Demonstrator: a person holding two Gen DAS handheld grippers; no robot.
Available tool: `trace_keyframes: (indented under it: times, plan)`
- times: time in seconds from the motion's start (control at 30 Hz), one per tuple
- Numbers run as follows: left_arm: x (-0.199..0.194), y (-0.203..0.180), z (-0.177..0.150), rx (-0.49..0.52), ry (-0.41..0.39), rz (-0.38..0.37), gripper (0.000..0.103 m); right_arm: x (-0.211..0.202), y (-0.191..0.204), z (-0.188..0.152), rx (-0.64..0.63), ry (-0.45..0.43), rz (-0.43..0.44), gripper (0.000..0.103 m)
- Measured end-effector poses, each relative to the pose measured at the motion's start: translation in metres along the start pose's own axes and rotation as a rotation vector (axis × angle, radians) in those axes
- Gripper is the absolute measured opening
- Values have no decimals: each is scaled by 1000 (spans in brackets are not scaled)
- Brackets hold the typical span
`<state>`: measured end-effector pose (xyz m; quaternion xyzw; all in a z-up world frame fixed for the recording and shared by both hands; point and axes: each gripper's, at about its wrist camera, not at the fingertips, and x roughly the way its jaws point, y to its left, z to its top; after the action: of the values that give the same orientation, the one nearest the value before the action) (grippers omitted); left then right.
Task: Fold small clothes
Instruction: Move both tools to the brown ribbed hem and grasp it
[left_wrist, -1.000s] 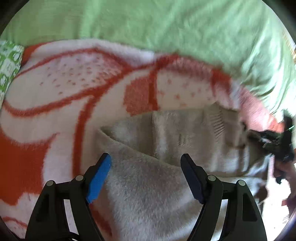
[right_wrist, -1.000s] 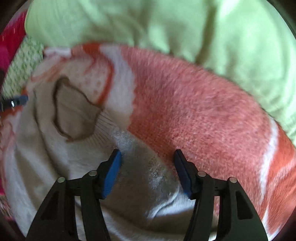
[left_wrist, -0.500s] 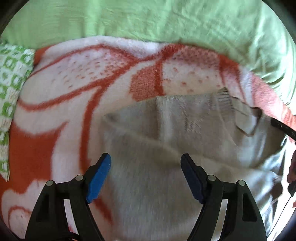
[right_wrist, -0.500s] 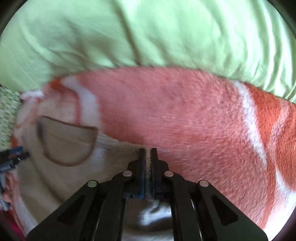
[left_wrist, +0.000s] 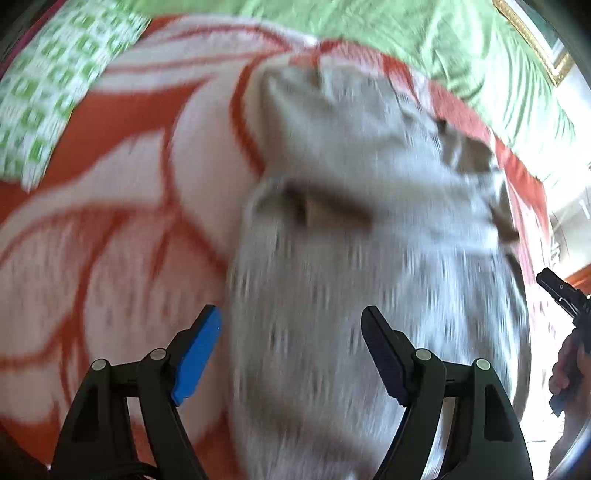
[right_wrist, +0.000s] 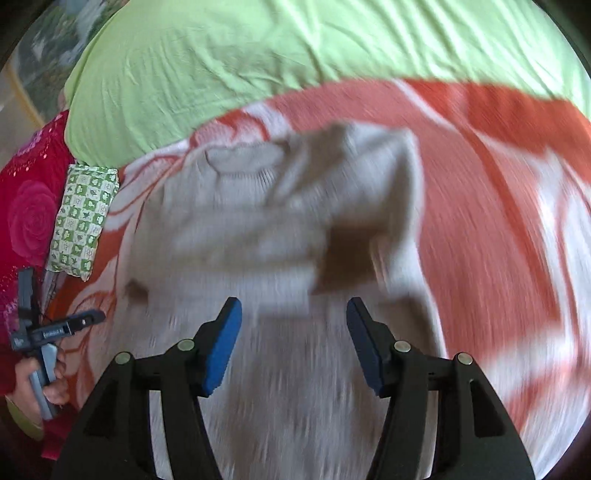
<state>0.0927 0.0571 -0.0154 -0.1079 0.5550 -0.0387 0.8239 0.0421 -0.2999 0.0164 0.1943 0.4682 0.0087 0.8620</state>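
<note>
We see a small beige knit sweater (left_wrist: 369, 229) lying on the orange-and-white blanket (left_wrist: 110, 206), its fuzzy body stretching from the near edge of both wrist views up toward the green sheet. In the right wrist view its ribbed neckline (right_wrist: 243, 162) lies at the far end, and one sleeve (right_wrist: 399, 206) is folded over the body, leaving a dark shadowed pocket beneath the fold. We find the fabric rumpled rather than flat, and motion blur hides the finer knit.
</note>
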Motion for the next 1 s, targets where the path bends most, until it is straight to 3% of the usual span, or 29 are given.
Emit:
trace_keyframes:
  times: [0.13,0.3,0.67,1.0]
  plan:
    - [-11,14,-63,26,43,6,79,-39,-13,-52,48,-1,-30,60]
    - [-24,26,-109,19,60,-25,79,-65,-25,-100,127,-1,-58,60]
    - [-24,28,-152,11,183,-172,79,-109,-45,-165,243,-50,-75,60]
    - [-18,7,-177,69,225,-214,80,-122,-53,-194,271,-46,-78,60]
